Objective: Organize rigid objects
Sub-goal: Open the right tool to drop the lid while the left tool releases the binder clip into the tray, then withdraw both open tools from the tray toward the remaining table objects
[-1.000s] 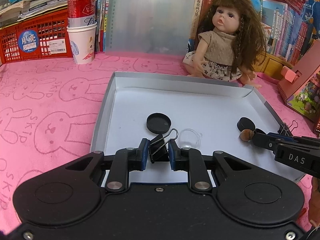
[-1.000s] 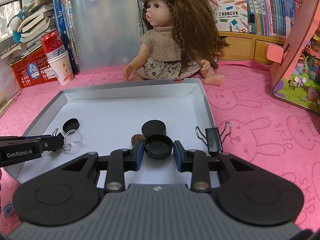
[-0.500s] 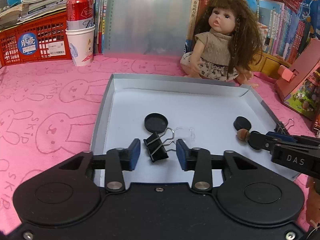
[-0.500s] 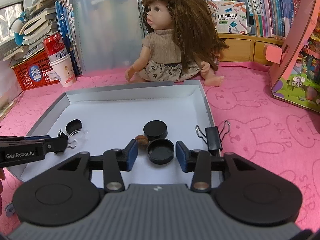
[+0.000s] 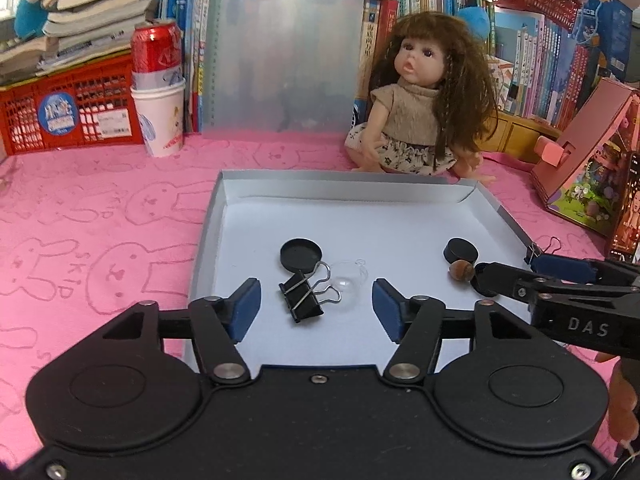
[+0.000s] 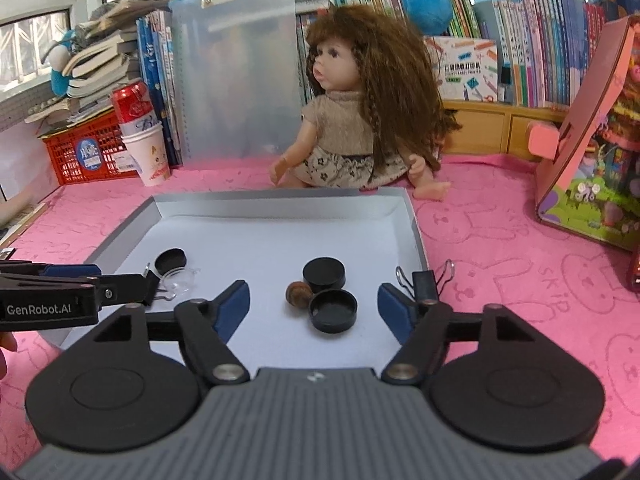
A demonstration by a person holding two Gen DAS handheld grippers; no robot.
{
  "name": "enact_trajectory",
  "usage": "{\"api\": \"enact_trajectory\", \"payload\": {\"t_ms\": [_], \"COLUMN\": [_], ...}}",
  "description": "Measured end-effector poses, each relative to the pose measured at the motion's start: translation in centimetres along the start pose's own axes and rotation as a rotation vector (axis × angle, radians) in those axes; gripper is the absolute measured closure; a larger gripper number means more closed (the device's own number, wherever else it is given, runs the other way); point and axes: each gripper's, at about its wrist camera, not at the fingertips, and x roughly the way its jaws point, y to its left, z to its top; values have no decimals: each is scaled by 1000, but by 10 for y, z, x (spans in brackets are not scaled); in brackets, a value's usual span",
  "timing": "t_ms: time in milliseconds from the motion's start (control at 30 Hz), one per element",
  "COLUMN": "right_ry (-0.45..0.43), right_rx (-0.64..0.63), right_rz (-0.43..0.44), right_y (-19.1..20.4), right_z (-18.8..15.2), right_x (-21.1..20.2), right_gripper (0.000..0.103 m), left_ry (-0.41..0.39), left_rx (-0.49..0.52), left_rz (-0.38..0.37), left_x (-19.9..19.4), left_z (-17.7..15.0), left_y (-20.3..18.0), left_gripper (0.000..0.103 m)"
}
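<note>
Tray (image 5: pixel 208 240) centre lies bare; doll (image 5: pixel 424 100) blocks behind.

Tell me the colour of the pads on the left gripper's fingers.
Blue pads on black arms, clearest in the left wrist view.

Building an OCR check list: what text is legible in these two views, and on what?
"DAS": on the right tool's arm, left wrist view.
"GenRobot.AI": on the left tool's arm, right wrist view.
"SKIP": pressed into the pink mat beside the bunny outlines.
Red can, paper cup, crate sticker, book spines: print too small or blurred to read.
</note>
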Motion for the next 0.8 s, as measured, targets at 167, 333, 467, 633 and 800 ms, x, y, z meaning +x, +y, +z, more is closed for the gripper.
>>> {"api": "enact_trajectory", "payload": {"t_ms": [167,333,467,633,800], "right_ry": [-21,-38,-53,-68,-75], "right_rx": [-12,-22,-40,-80,-122], "right_rz": [16,28,39,44,52], "right_y": [0,1,4,9,14], "right_z": [-2,-8,-16,-27,-40], "right_x": [-14,-28,-40,-53,-64], "right_gripper": [18,18,17,16,15], "left_ry": [-27,-48,-64,-58,-67], "left_rx": [8,1,14,13,28], "left_rz": [-11,-34,-44,-56,-54], "left_x": [-17,-35,-47,-58,-68], "left_z": [-6,-14,-23,-35,-48], "left_y": [-1,0,-1,-2,-4], "left_gripper": [39,38,38,38,38]}}
